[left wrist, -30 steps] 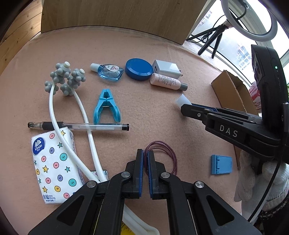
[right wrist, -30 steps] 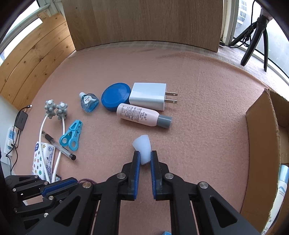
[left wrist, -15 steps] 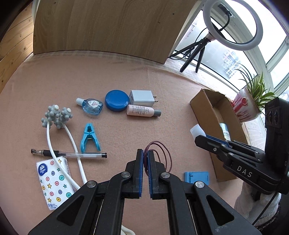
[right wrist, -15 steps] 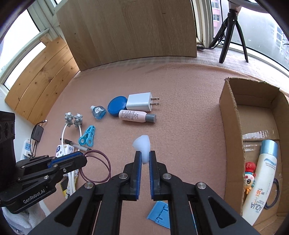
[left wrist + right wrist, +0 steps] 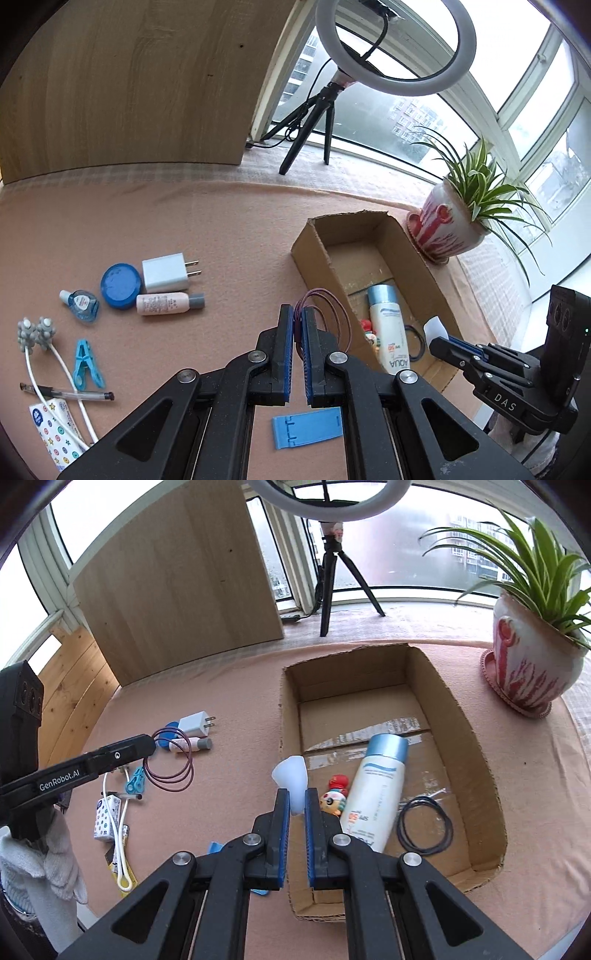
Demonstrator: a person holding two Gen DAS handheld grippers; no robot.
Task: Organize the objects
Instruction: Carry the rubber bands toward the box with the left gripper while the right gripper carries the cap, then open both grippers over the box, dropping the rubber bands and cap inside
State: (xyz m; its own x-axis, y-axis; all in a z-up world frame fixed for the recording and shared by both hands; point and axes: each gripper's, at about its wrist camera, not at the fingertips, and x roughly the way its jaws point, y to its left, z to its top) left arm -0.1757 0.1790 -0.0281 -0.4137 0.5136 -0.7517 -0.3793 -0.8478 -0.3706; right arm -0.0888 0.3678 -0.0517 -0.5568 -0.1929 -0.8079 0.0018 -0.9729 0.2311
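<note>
My left gripper (image 5: 298, 314) is shut on a maroon hair band (image 5: 334, 312) and holds it in the air near the left wall of the cardboard box (image 5: 314, 258); the band also shows in the right wrist view (image 5: 170, 762). My right gripper (image 5: 296, 794) is shut on a white translucent cap (image 5: 291, 775), held over the near left side of the box (image 5: 476, 738). Inside the box lie a sunscreen bottle (image 5: 376, 790), a small toy figure (image 5: 332, 794) and a black hair band (image 5: 424, 821).
On the pink cloth to the left lie a white charger (image 5: 164, 273), blue lid (image 5: 120, 286), pink bottle (image 5: 168, 303), eye-drop bottle (image 5: 81, 302), blue clip (image 5: 85, 363), pen (image 5: 66, 393), massager (image 5: 37, 330) and tissue pack (image 5: 55, 435). A blue stand (image 5: 306, 424) lies near. A potted plant (image 5: 528, 664) stands right of the box.
Both grippers have lifted and swung right, from over the loose items toward the box. The box interior has come into view. Each keeps its hold on its object.
</note>
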